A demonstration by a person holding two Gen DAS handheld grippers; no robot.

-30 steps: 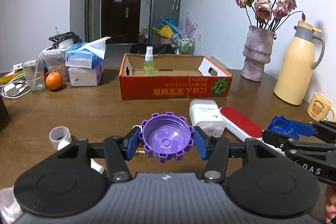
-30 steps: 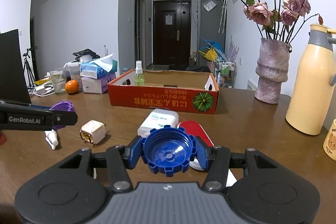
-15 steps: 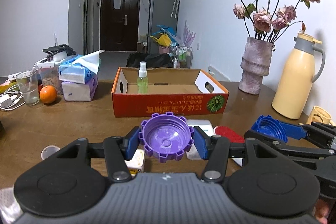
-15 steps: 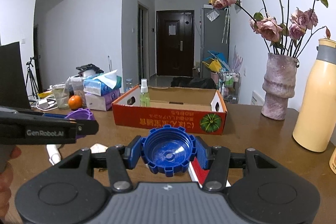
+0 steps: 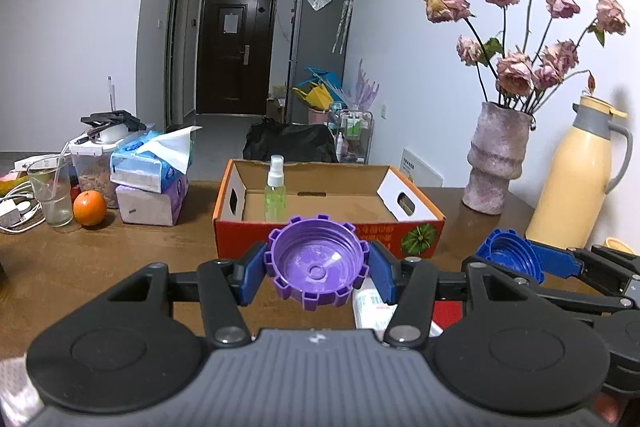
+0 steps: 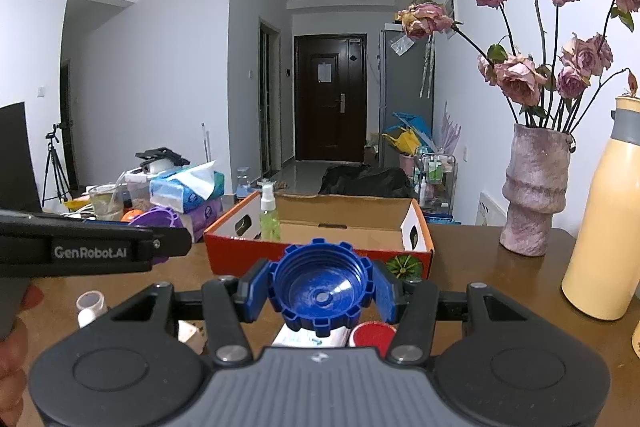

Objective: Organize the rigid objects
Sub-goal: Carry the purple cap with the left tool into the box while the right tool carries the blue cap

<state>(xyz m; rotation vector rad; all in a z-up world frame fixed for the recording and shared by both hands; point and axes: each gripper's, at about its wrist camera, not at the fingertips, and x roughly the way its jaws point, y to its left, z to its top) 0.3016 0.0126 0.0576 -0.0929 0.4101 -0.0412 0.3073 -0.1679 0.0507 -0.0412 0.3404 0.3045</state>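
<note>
Over the last second both grippers have risen from low over the table and moved toward the cardboard box [image 5: 328,223], whose open inside now shows where before mostly its front wall did; the small items that lay ahead of the fingers, a white packet [image 5: 370,307] and a red brush [image 6: 370,335], now sit underneath. That suggests the pick-up is finished and the carry to the box is under way, with the drop not yet made. The left gripper [image 5: 318,265] pinches a purple cap [image 5: 318,263] by its ridged rim, hollow side toward the camera, held above the table just short of the box's near wall. The right gripper [image 6: 322,287] pinches a blue cap [image 6: 322,285] the same way, at a similar height and just to the right of the left one. Both point level and forward at the box, side by side, close but apart. A small spray bottle [image 5: 275,189] stands upright inside the box near its left end, so the caps probably need to land clear of it.
</note>
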